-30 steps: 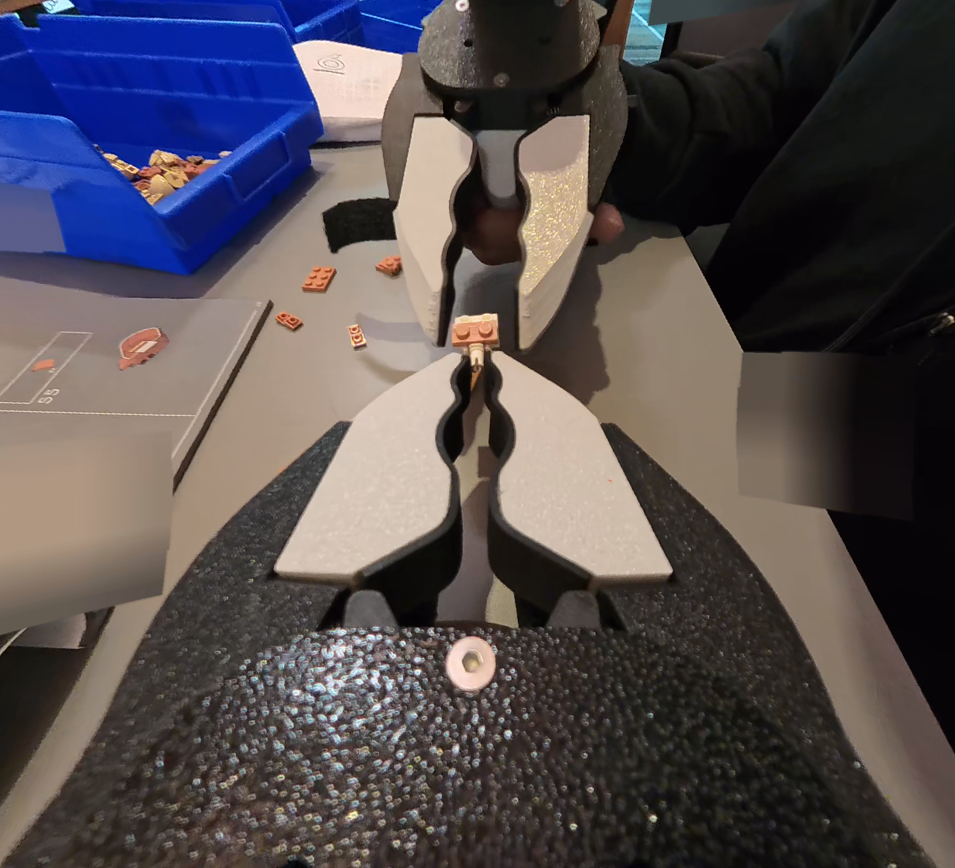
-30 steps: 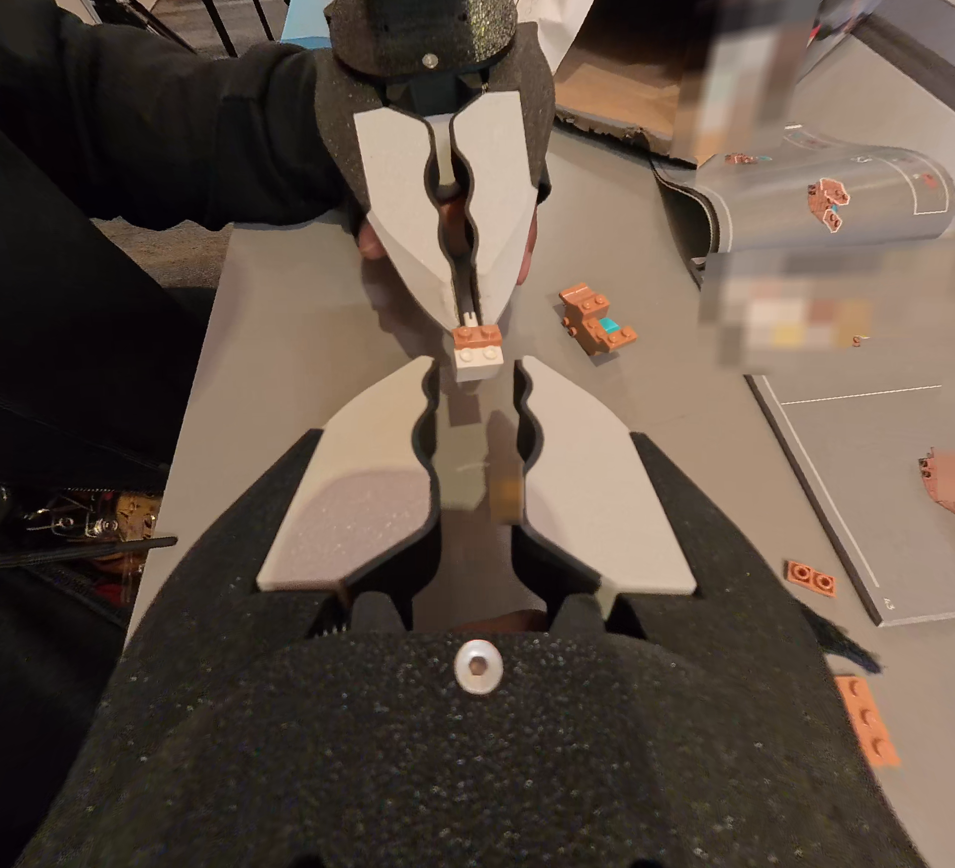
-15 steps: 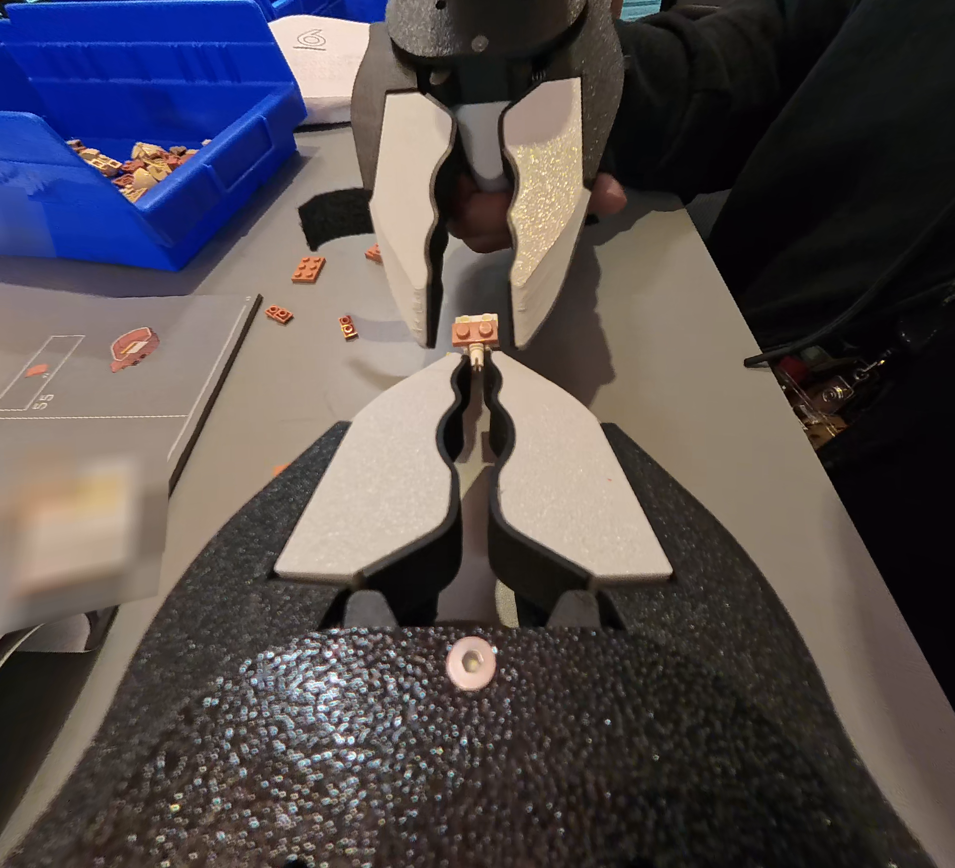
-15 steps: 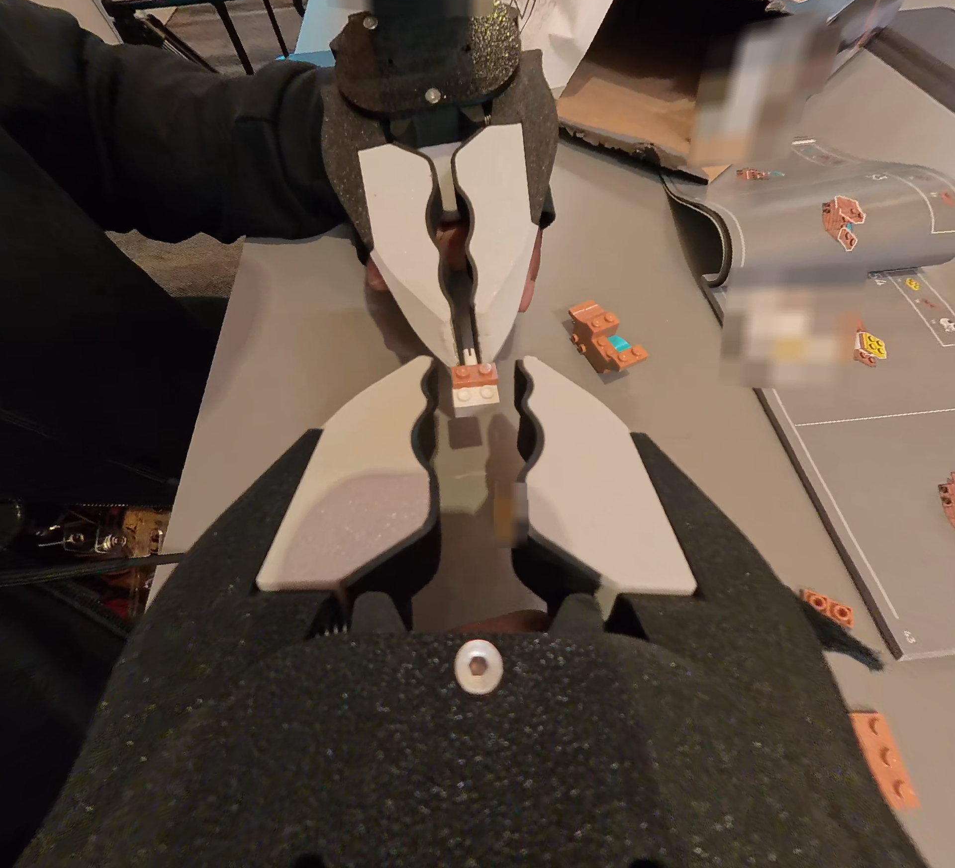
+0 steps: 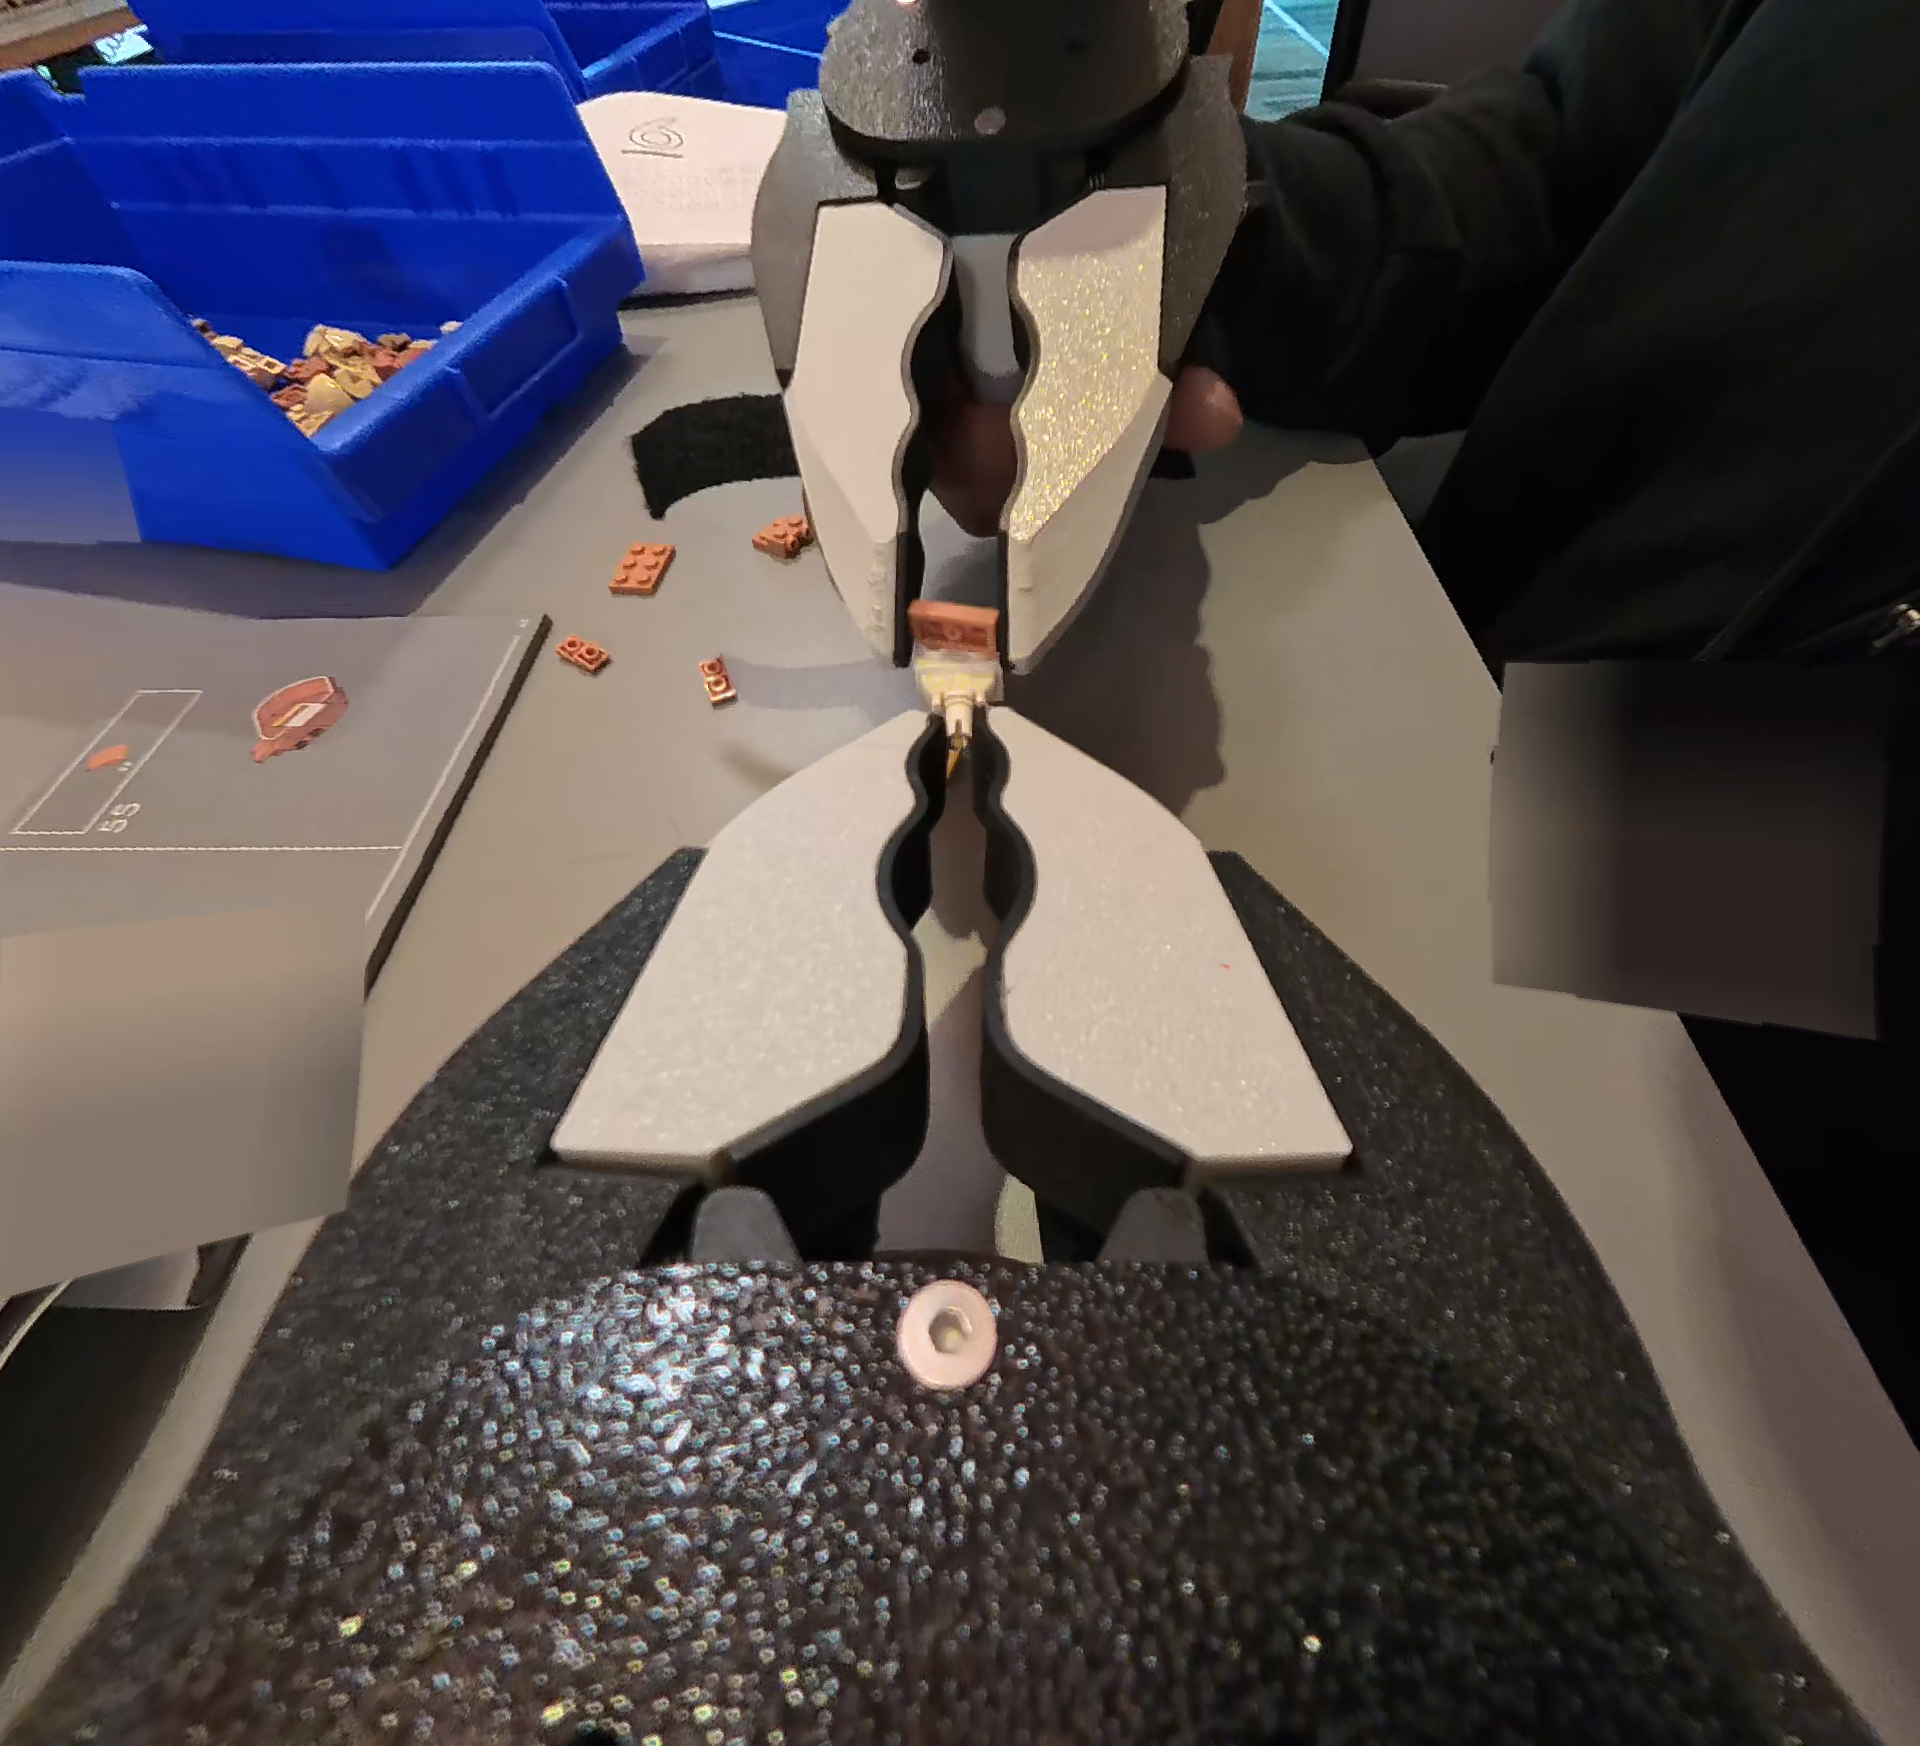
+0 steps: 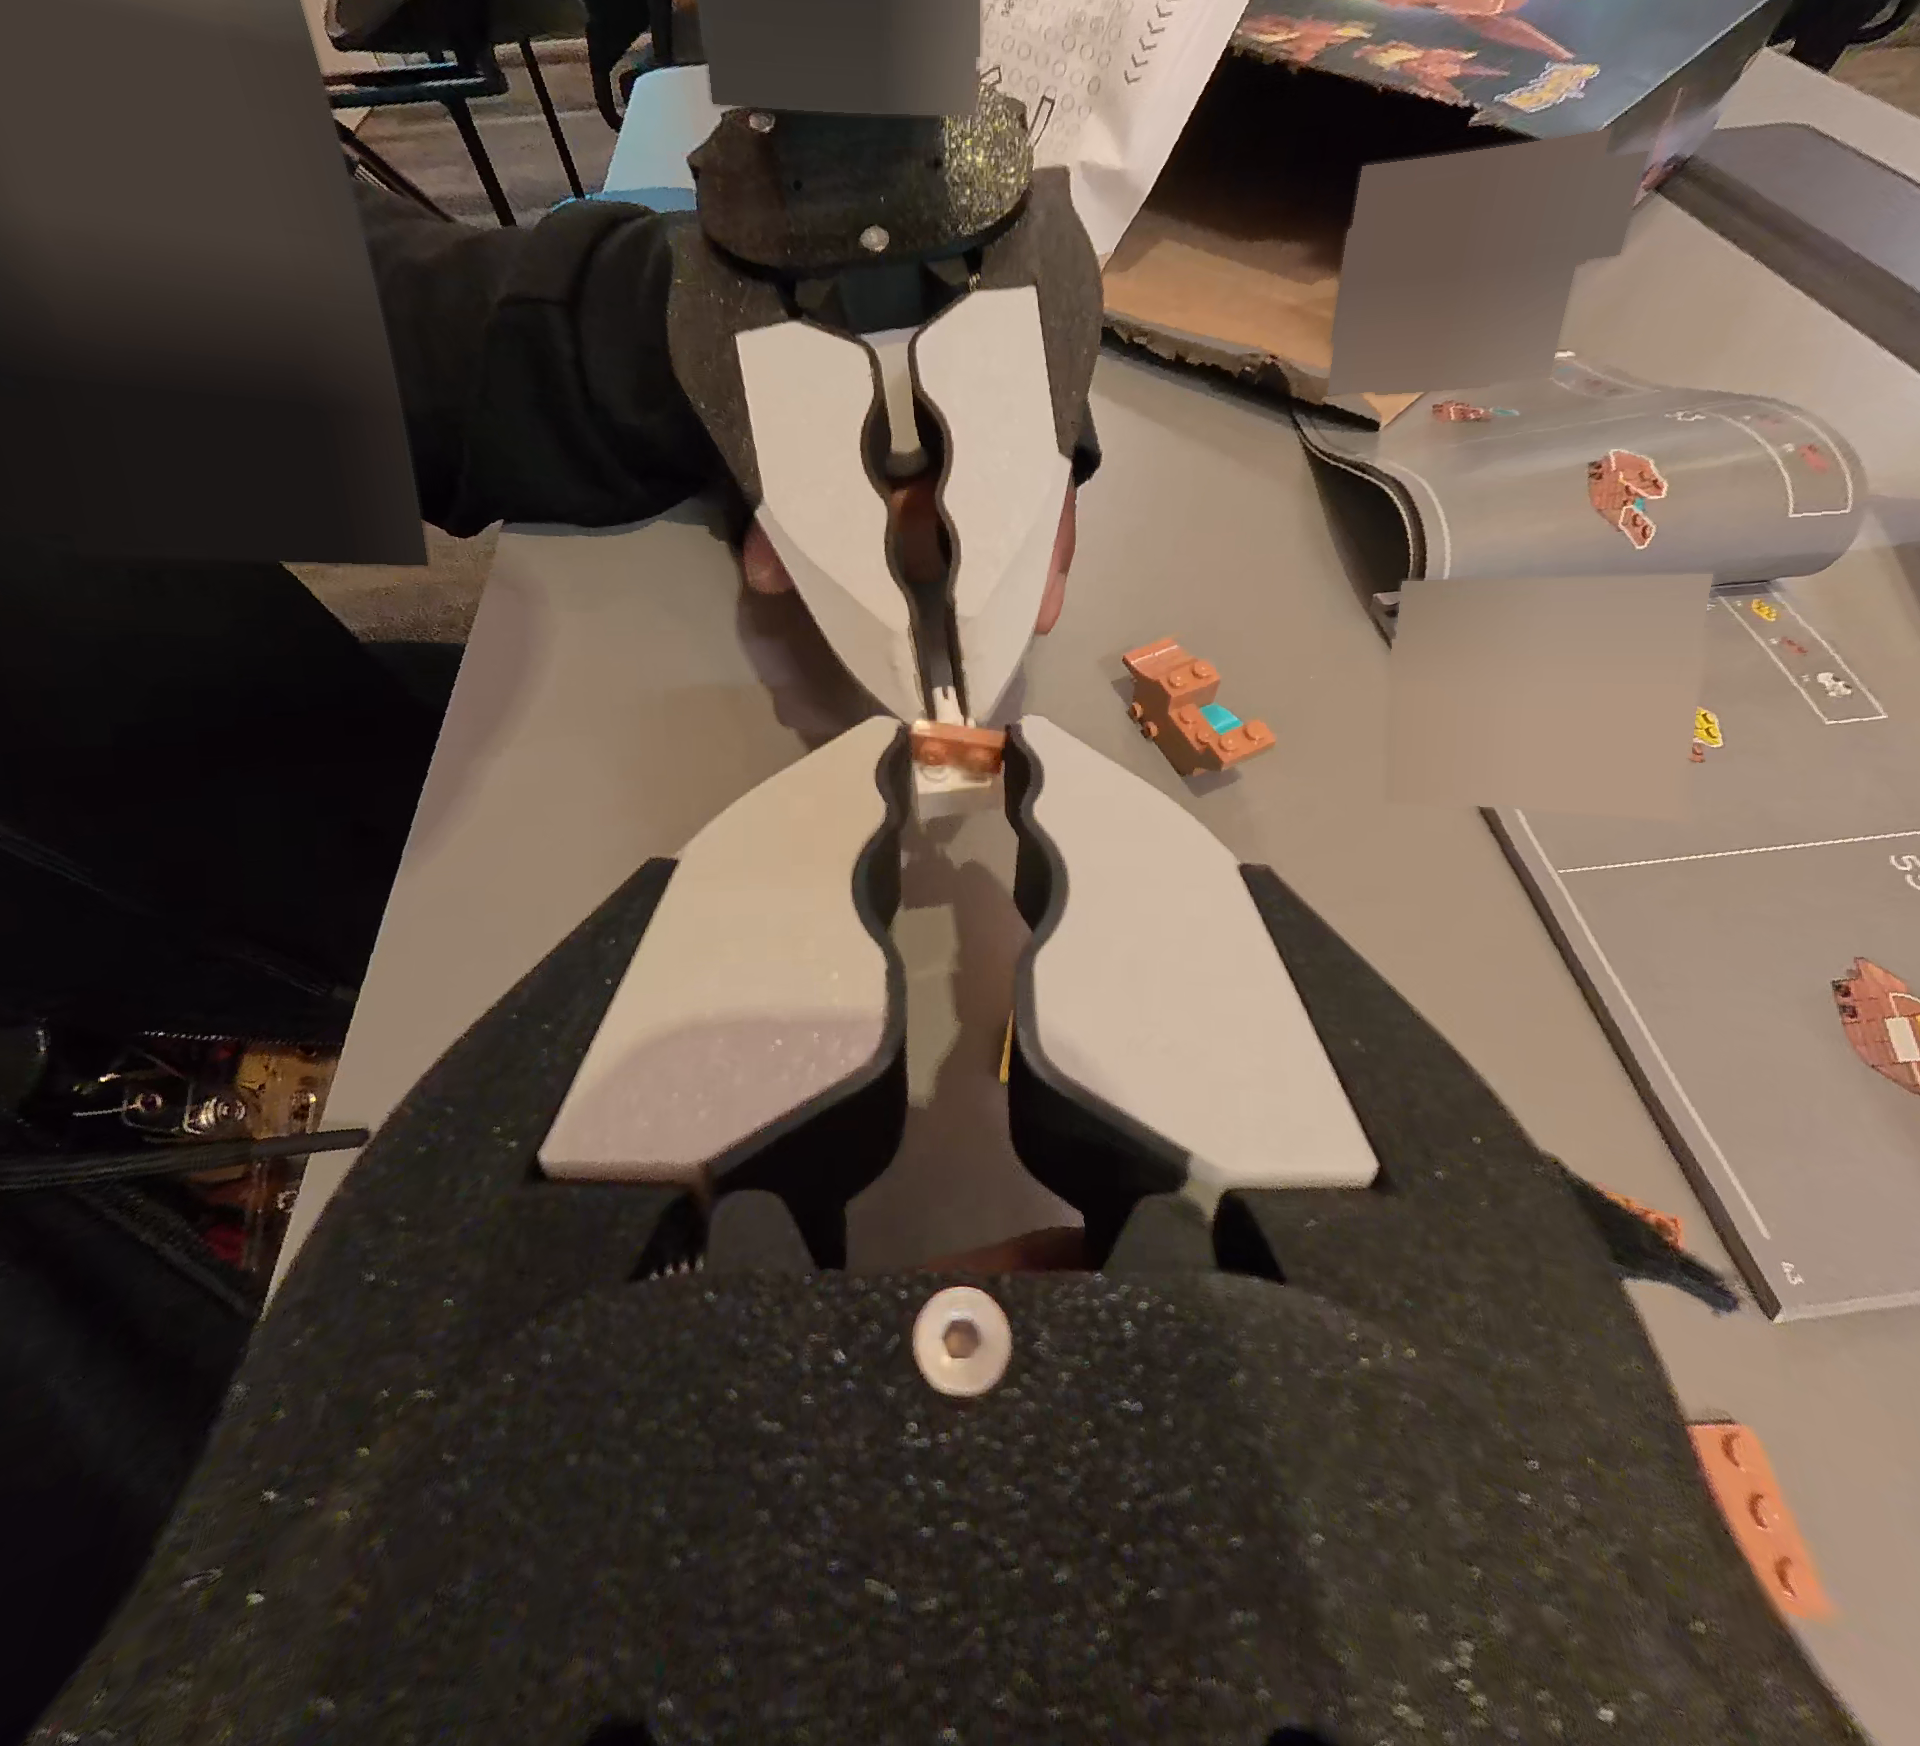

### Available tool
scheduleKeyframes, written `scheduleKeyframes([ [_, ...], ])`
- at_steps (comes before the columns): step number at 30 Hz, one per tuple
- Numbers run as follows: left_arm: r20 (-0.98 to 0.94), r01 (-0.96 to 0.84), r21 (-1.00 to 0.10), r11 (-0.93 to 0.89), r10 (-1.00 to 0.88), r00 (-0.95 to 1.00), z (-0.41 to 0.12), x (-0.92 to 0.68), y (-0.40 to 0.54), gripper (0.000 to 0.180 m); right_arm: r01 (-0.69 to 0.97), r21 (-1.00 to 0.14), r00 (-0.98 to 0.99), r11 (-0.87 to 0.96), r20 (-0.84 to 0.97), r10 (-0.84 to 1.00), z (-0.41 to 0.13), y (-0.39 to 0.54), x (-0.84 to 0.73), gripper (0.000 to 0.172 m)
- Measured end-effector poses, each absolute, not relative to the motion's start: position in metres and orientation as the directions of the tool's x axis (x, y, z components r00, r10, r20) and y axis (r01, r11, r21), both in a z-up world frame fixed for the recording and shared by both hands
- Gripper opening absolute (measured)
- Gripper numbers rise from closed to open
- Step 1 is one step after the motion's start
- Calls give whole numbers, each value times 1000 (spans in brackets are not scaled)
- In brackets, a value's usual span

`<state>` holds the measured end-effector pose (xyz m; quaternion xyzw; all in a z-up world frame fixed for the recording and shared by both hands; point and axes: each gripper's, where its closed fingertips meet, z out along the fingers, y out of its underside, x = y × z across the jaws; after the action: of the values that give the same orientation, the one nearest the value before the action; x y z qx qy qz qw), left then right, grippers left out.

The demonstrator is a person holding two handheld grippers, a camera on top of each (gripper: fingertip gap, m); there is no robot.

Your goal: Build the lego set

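A small assembly, a brown plate point(image 5: 954, 629) on a white piece point(image 5: 954, 673), hangs in the air between the two grippers above the grey table point(image 5: 1299, 761). My left gripper point(image 5: 961, 732) is shut on the thin white stem at the assembly's near end. It also shows in the right wrist view point(image 6: 943, 694), where its tips pinch that white stem. My right gripper point(image 6: 956, 751) faces it, and its pads press on the two ends of the brown plate point(image 6: 956, 749). The white piece point(image 6: 951, 790) sits just under the plate. The right gripper also shows in the left wrist view point(image 5: 954, 647).
Blue bins point(image 5: 312, 294), one holding loose bricks, stand at the left. Small brown plates point(image 5: 642, 569) lie beside a grey instruction sheet point(image 5: 260, 761). A brown build with a teal piece point(image 6: 1195, 709), an open cardboard box point(image 6: 1455, 34) and a booklet point(image 6: 1714, 969) lie to the right. A person's dark sleeves hold both grippers. Left and right tips are no more than a few centimetres apart.
My right gripper's fingers stood apart around the brown plate and have now come together on it. My left gripper stays shut on the white stem. Both grippers stay close together.
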<state>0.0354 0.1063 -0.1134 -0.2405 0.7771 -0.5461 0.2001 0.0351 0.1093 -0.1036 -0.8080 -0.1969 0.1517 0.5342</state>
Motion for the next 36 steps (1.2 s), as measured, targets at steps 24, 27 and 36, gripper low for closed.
scheduleKeyframes([
  [24,-94,-147,-921,361,-572,-815,-121,33,103,4,446,-767,810,-461,127,572,-119,100,37,17],
  [27,-93,-145,-922,359,-570,-816,-121,33,102,4,451,-760,807,-467,125,577,-119,101,36,16],
  [36,-75,-150,-930,335,-574,-815,-120,33,103,4,436,-765,818,-475,116,564,-119,103,36,16],
])
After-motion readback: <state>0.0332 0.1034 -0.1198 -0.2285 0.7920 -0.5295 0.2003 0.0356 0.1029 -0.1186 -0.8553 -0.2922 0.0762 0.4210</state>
